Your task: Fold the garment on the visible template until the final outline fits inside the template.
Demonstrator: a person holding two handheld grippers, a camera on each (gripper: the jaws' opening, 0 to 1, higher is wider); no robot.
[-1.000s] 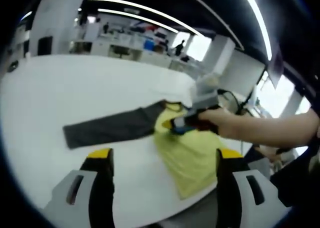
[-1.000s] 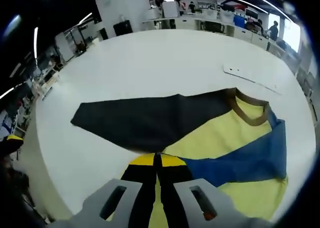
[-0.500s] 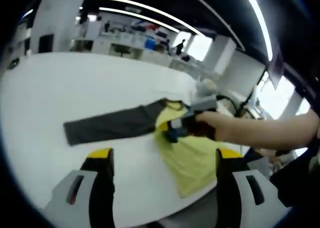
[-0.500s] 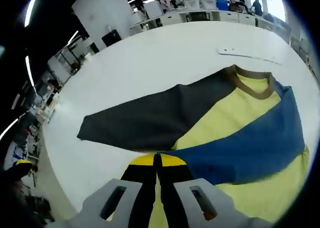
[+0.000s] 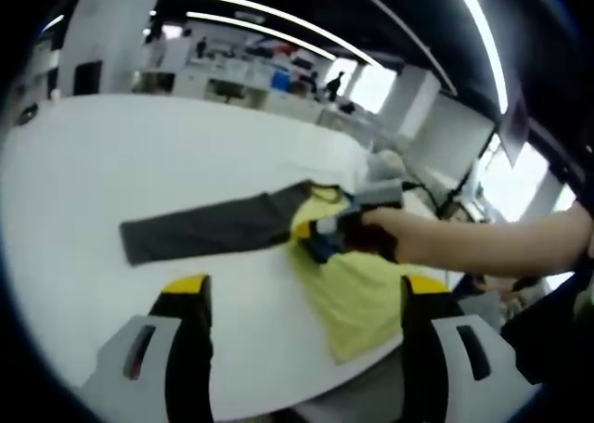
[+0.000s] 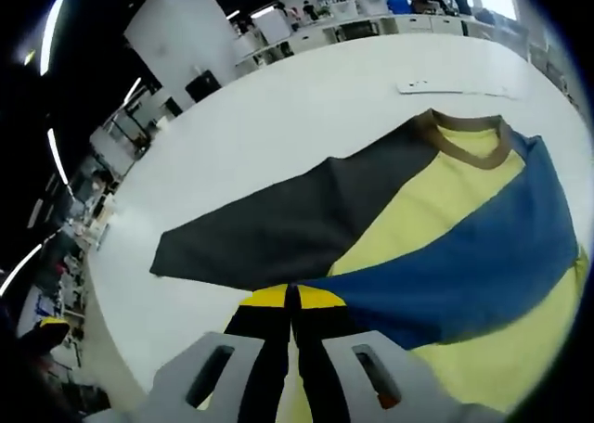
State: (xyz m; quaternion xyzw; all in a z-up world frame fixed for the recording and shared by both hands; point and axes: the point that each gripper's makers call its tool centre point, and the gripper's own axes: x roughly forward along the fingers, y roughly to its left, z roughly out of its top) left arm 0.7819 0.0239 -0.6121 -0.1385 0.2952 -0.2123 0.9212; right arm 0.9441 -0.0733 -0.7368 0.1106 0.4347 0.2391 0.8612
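Shirt (image 6: 436, 219) lies flat on the white tabletop (image 6: 278, 117) just ahead of the right gripper (image 6: 292, 298), whose jaws are pinched on the blue sleeve (image 6: 473, 265) cuff (sleeve fold step, I'd judge). Next: lay it across the yellow body w/o bunching. Left gripper (image 5: 302, 298) hangs wide, short of the grey sleeve (image 5: 200, 236).

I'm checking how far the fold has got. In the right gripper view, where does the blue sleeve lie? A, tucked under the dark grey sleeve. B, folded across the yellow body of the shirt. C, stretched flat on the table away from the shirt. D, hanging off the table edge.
B: the blue sleeve lies diagonally over the yellow body, while the dark grey sleeve stays spread out on the table.
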